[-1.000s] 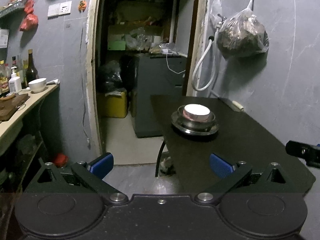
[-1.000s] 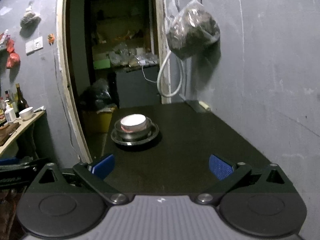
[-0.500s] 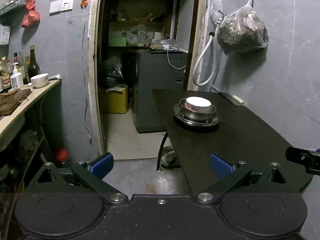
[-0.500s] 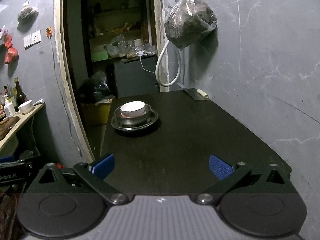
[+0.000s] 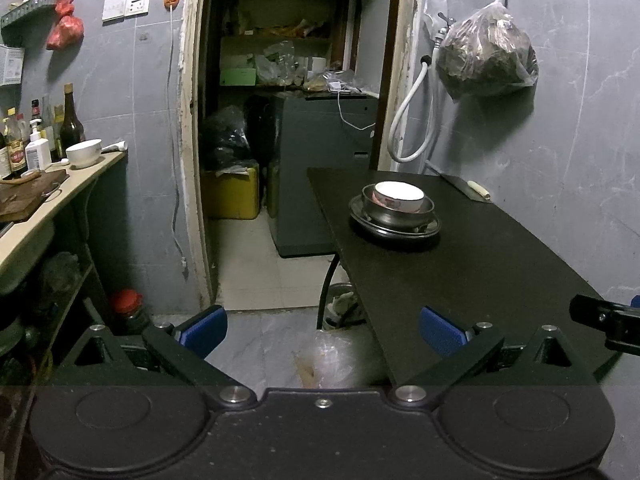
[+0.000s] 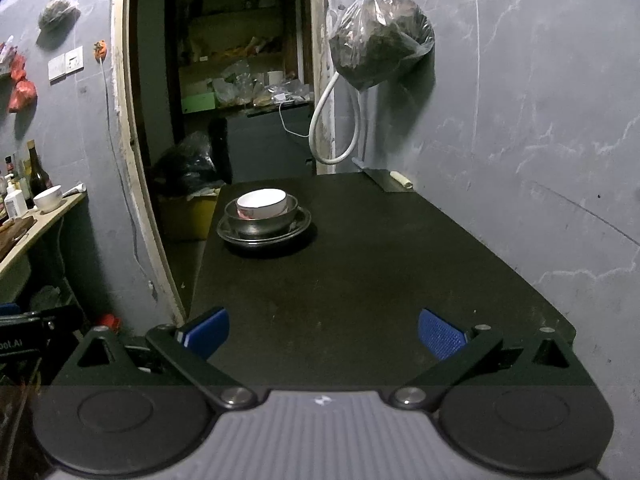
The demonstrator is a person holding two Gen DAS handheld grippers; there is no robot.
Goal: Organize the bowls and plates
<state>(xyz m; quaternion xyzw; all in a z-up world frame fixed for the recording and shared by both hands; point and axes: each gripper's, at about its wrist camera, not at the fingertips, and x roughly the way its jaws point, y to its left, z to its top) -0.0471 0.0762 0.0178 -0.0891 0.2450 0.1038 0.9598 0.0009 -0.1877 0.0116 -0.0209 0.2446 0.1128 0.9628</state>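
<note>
Right tool (image 6: 323, 330) stood spread wide and empty above the near end of the dark surface (image 6: 400, 280). Far ahead, a white bowl (image 6: 262, 203) sat nested in a metal bowl (image 6: 262, 220) on a metal plate (image 6: 264, 234).

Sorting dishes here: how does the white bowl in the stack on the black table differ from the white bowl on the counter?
The stacked white bowl nests inside a metal bowl on a metal plate; the counter white bowl stands alone. The stacked one shows a pinkish pattern; the counter one looks plain. Both are upright.
</note>
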